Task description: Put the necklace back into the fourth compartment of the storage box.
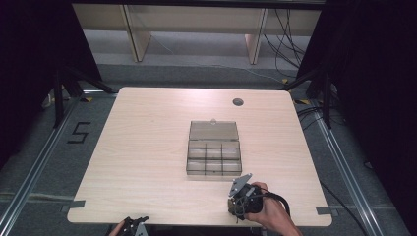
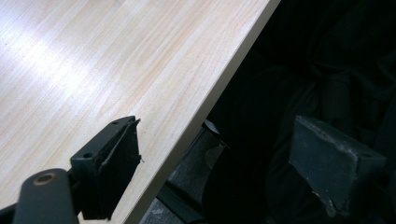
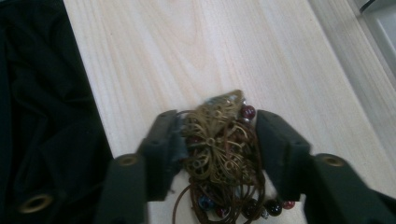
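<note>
We have the right gripper (image 3: 215, 140) at the near edge of the pale wooden table (image 1: 147, 147), its two black jaws closed in on a tangled brass-coloured filigree necklace with dark red beads and a thin brown cord (image 3: 219, 149); the pads press on the ornament's two sides. The piece lies on the tabletop near our right hand (image 1: 268, 211), a little in front of the open smoky-clear plastic compartment box (image 1: 214, 152). We judge it light and limp: the cord loops will dangle and could snag, the round beads are slippery, and the thin openwork metal could bend under a hard squeeze. The flat filigree flower is the firmest spot to grip, so gentle pressure there suits best. Our left gripper (image 2: 215, 168) hangs wide and empty off the table's edge.
</note>
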Motion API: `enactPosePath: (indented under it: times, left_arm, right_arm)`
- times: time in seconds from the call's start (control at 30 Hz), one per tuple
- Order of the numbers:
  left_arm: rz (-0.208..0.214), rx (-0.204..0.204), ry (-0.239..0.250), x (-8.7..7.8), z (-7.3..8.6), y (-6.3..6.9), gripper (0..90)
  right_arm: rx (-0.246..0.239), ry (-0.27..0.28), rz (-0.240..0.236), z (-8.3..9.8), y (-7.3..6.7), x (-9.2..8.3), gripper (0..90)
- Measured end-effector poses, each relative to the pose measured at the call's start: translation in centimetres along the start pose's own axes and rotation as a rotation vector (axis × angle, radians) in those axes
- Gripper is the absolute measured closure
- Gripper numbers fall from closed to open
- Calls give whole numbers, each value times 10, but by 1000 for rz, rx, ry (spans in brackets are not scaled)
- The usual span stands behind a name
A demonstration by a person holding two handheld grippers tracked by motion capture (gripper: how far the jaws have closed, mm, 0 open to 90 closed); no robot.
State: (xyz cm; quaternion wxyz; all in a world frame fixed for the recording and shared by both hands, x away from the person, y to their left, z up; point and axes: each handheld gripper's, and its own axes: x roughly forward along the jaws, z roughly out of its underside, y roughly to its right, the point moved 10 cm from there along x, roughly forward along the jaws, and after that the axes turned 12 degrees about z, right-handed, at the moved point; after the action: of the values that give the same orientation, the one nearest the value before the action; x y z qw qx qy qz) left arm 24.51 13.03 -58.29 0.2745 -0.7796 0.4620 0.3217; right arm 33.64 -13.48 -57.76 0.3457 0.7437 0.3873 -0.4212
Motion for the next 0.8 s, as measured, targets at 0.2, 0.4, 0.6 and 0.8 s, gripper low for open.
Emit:
enactPosePath:
  times: [0.2,0.4,0.6,0.8]
  left_arm:
    - [7,-5,7,1,-1,1,156]
    - [3,-10,8,2,-2,1,156]
    - [-3,-7,9,1,-2,0,156]
    - [3,-25,17,1,-2,-1,156]
  right_arm:
    - [12,-12,8,0,0,-1,581]
    - [8,-25,14,-3,0,-3,583]
    - [13,-2,36,-17,6,-17,585]
    - [-7,52,56,-38,11,-35,585]
